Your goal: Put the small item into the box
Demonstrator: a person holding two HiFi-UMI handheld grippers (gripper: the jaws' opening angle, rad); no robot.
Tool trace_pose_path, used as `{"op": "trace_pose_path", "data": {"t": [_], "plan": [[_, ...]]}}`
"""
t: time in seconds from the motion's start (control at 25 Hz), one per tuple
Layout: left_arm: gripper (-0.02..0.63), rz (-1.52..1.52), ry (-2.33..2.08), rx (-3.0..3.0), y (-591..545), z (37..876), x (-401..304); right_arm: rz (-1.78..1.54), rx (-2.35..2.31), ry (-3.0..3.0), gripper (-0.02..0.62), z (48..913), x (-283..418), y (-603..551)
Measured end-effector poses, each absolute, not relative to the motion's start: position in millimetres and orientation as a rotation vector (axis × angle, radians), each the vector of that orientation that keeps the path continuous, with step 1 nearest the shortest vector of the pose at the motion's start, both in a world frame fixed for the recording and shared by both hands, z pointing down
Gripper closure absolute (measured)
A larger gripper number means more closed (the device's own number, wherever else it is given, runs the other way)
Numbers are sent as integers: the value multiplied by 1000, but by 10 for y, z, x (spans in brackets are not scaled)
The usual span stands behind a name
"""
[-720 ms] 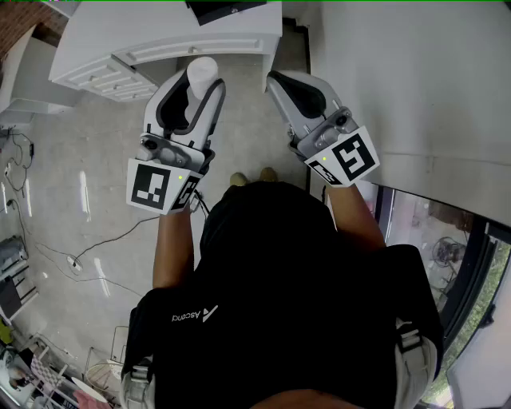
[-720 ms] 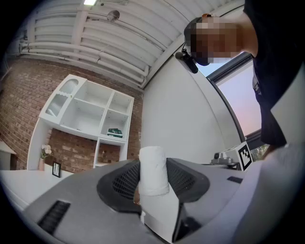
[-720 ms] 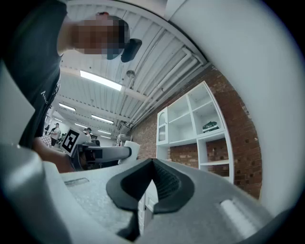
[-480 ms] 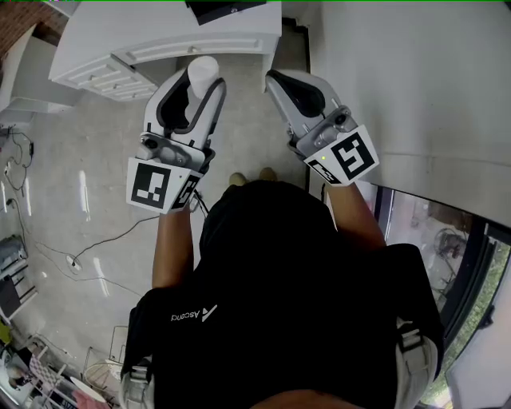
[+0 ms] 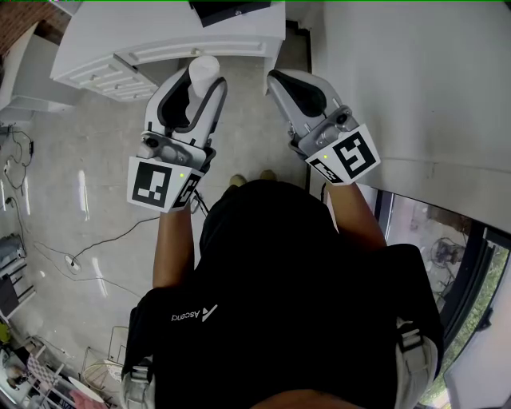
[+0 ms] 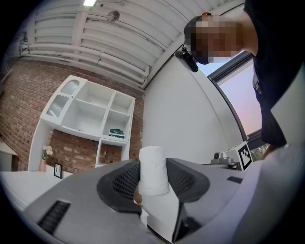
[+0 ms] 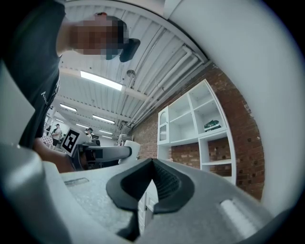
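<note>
In the head view my left gripper [image 5: 198, 84] is held out over the floor, shut on a small white roll [image 5: 203, 70] that stands up between its jaws. The left gripper view shows the same white roll [image 6: 153, 170] clamped by both black pads [image 6: 123, 182], its top poking above them. My right gripper [image 5: 281, 82] is level with the left one and shut, with nothing in it; in the right gripper view its black pads [image 7: 162, 183] meet at the tip. A dark box [image 5: 233, 8] lies on the white cabinet ahead, partly cut off by the top edge.
A white cabinet [image 5: 120, 68] with drawers stands ahead at the left. A white wall [image 5: 415, 88] fills the right side. Cables [image 5: 76, 260] trail over the grey floor at the left. White open shelves [image 6: 90, 114] hang on a brick wall.
</note>
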State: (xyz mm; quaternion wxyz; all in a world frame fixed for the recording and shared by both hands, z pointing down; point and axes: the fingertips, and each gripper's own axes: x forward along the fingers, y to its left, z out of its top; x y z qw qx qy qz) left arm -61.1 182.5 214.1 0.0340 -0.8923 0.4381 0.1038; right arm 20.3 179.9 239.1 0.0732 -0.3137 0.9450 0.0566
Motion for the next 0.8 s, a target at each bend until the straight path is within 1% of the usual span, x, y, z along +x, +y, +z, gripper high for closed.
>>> {"op": "trace_pose_path", "data": {"t": [0.48,0.8], "plan": [[434,338,1287,-2773,1617,2170,-1152,208,-1041,2837,594,2413,-286,1630],[434,335,1276,-2793,1304,2226,-1268,218,-1102,2846,594,2441,-305,1344]]}}
